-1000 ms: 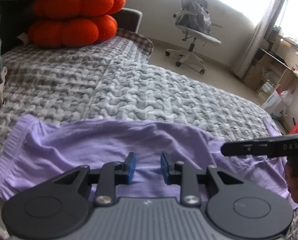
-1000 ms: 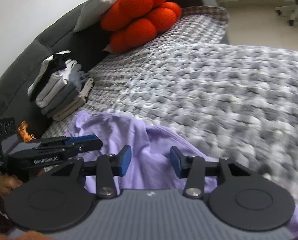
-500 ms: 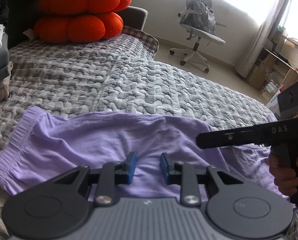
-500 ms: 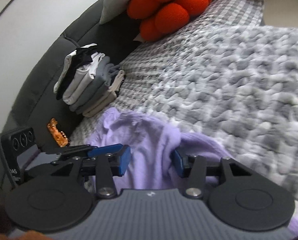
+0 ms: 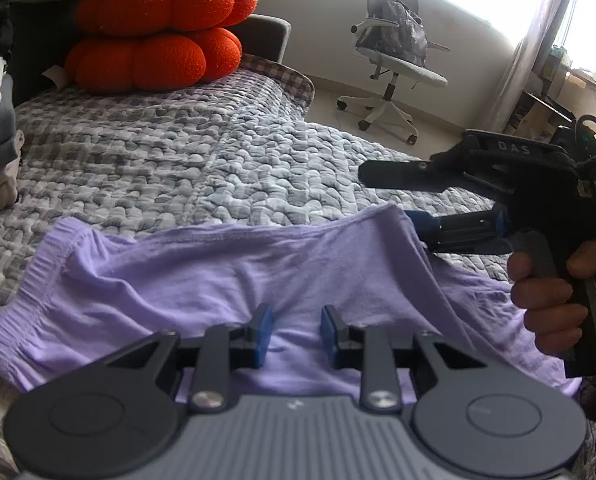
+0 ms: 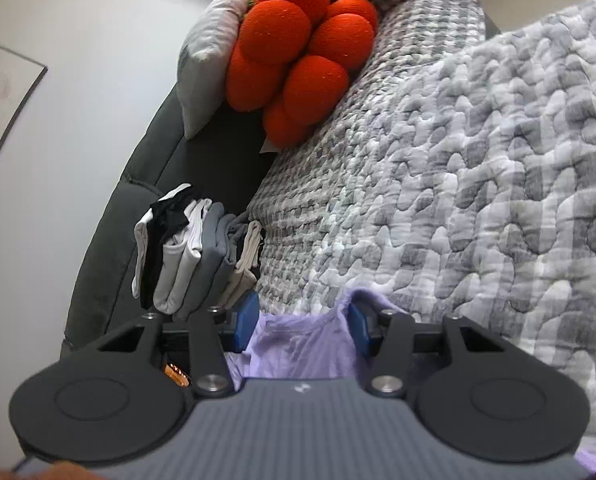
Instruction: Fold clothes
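Two grippers are set at the lilac garment [image 5: 217,280], which lies spread on the grey quilt [image 5: 257,168]. Nearest, the left gripper [image 5: 293,334] is seen with its jaws slightly apart above the garment's near edge; no pinch is visible, and it is unchanged from a second ago. At the garment's right side, the right gripper [image 5: 402,196] has been rolled and brought lower since then. Its jaws are parted, with a lifted fold of cloth lying between them, though pressure from the pads cannot be confirmed. A fold across the garment is judged to be starting. Only the right wrist view shows the cloth bunched between the blue pads [image 6: 246,322], and beyond the garment the stack of folded clothes [image 6: 193,256] and orange cushions [image 6: 298,60]. Only the left wrist view shows the garment's full spread and, far beyond, an office chair [image 5: 394,64].
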`<state>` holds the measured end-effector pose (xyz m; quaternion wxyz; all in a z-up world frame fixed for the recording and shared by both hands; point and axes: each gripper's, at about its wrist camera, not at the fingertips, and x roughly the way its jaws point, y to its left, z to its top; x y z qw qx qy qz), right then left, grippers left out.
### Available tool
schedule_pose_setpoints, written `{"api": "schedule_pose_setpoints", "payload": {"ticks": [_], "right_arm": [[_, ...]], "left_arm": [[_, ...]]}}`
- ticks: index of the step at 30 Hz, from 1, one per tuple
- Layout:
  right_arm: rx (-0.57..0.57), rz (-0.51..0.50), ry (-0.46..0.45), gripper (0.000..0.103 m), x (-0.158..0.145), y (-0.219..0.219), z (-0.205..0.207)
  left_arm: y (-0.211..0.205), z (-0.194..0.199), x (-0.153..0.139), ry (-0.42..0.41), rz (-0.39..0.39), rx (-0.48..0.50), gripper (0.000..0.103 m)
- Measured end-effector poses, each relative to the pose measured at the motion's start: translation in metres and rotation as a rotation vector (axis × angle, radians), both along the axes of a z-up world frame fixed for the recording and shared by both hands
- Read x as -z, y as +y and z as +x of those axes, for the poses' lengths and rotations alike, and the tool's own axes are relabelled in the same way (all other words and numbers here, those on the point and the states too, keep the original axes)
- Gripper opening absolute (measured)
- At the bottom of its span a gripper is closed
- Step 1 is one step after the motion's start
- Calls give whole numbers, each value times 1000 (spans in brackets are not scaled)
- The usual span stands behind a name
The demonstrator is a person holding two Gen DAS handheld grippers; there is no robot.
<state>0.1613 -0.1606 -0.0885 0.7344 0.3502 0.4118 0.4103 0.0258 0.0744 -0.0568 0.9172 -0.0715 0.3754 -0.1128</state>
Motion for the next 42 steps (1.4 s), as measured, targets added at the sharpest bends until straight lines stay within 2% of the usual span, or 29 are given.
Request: {"api": "schedule_pose_setpoints", "payload": {"ticks": [2,4,5,6,8,10,14,17,22,28,29,30,32,37,42], "right_arm": [[14,-11,3,49,0,0,0],[36,-56,-5,36,0,1,0],[47,-89,-14,21,-1,2,-1],[57,-124,-24,12,-1,4,-1],[69,-159,-63,6,-5,6,-4],[97,-184,-107,5,-10,5,-6],[110,-281,-125,5,-4,11,-3],[113,-299,-147,5,-4,12,-7],[87,-328,-163,5,-11,15,-11],[68,-376,-188,14,-19,16,-18],[69,-384,-190,20,-19,14,-20],[74,-393,-199,33,-21,12,-22],[86,-407,-225,47,-24,6,-28],[95,-461,-315,47,-36,9,-39],[2,-535,-454,47,-47,50,-50]], "left_arm": [[0,0,0,1,-2,-1,28],[1,0,0,1,-5,-1,28],[1,0,0,1,-7,-1,28],[1,0,0,1,-10,-3,28],[3,0,0,2,-19,-5,28],[5,0,-1,2,-32,-9,28],[16,-3,-6,-11,-48,-56,28],[34,-3,-10,-30,-28,-133,28],[71,3,-9,-27,-41,-257,28],[99,6,-12,-65,-67,-321,26],[102,7,-13,-73,-67,-328,26],[105,9,-14,-79,-68,-335,26],[110,10,-12,-85,-73,-346,25],[119,14,0,-85,-81,-370,21],[129,12,12,-61,-93,-408,18]]}}
